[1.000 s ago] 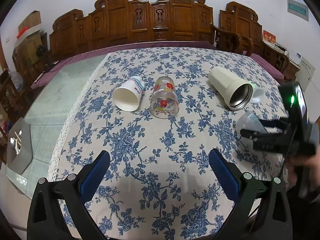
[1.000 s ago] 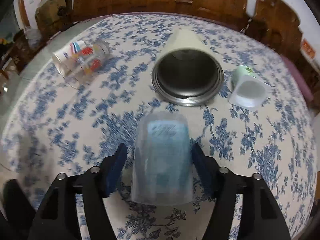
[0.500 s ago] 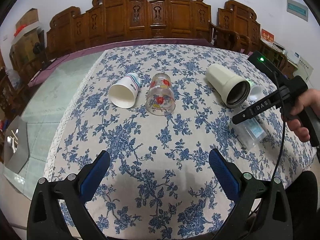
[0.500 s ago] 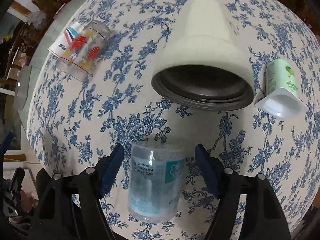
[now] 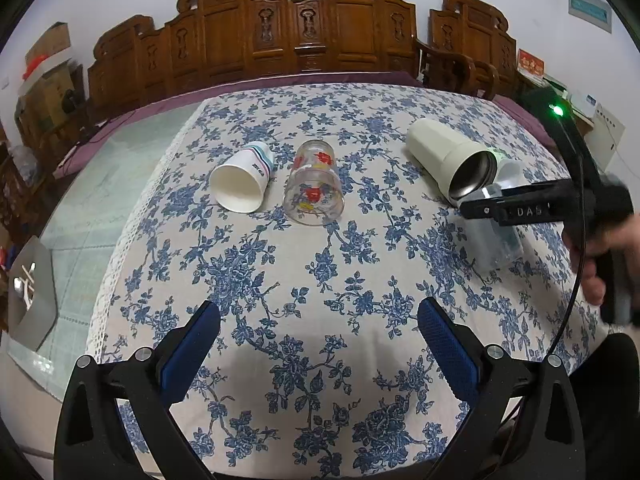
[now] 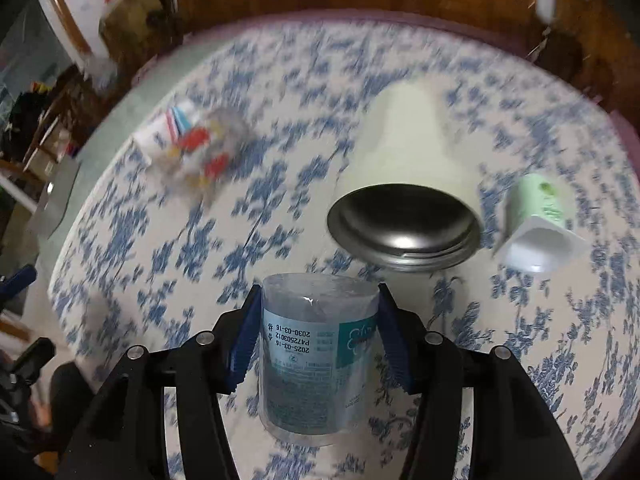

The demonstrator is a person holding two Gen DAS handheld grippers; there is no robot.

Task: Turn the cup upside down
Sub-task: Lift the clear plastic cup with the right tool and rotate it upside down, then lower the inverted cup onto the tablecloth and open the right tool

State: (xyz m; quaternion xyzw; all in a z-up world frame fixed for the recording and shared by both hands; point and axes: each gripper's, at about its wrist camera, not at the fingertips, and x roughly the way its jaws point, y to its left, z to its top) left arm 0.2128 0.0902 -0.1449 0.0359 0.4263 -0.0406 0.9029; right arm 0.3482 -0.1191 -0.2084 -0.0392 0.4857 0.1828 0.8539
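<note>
Beyond the fingertips, a cream steel-lined tumbler (image 6: 404, 200) lies on its side, mouth open and empty; to its right, an empty white yogurt pot (image 6: 536, 228). Far left lie a paper cup (image 5: 244, 180) and painted glass (image 5: 314, 190), both empty. Between the right gripper (image 6: 318, 336) pads, clamped mid-wall, sits the clear plastic cup (image 6: 316, 356): seemingly light, thin, slippery, crushable, nothing visible inside. The left gripper (image 5: 320, 344) hovers spread wide, holding nothing.
</note>
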